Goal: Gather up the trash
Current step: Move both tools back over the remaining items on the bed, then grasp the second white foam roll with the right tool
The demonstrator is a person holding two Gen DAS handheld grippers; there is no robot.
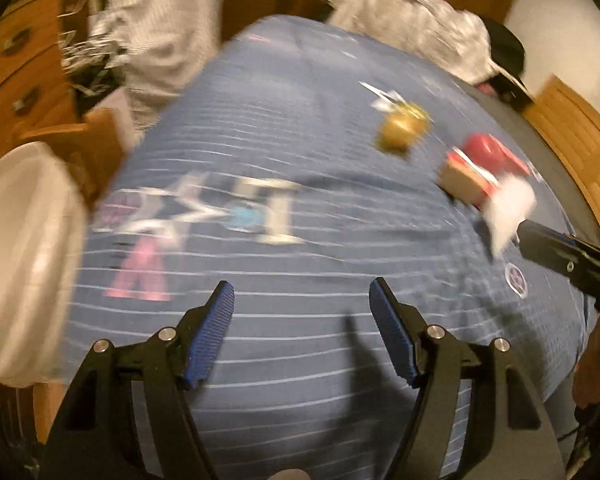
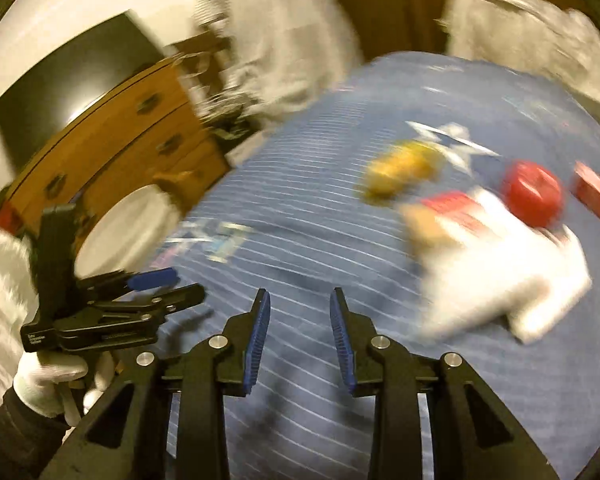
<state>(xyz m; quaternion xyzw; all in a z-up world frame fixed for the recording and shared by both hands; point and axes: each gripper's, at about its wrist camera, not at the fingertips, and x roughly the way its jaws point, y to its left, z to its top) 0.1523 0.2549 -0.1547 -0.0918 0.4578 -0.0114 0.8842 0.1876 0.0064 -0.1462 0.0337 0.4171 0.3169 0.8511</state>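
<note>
Trash (image 2: 500,264) on striped bedspread (image 1: 300,340) | white bin (image 1: 16,260) beside | both claws parted, empty

surface: blue striped bedspread (image 1: 300,320) | lain on it: gold crumpled wrapper (image 1: 400,130) at 1 o'clock | red-and-tan carton (image 1: 466,180), red cup (image 1: 486,148), white tissue (image 1: 508,208) at 2 o'clock

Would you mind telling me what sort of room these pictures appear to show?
Most likely a bedroom: a blue striped bedspread covers what looks like a bed, a wooden chest of drawers stands beside it, and pale striped clothing hangs or lies piled nearby.
</note>
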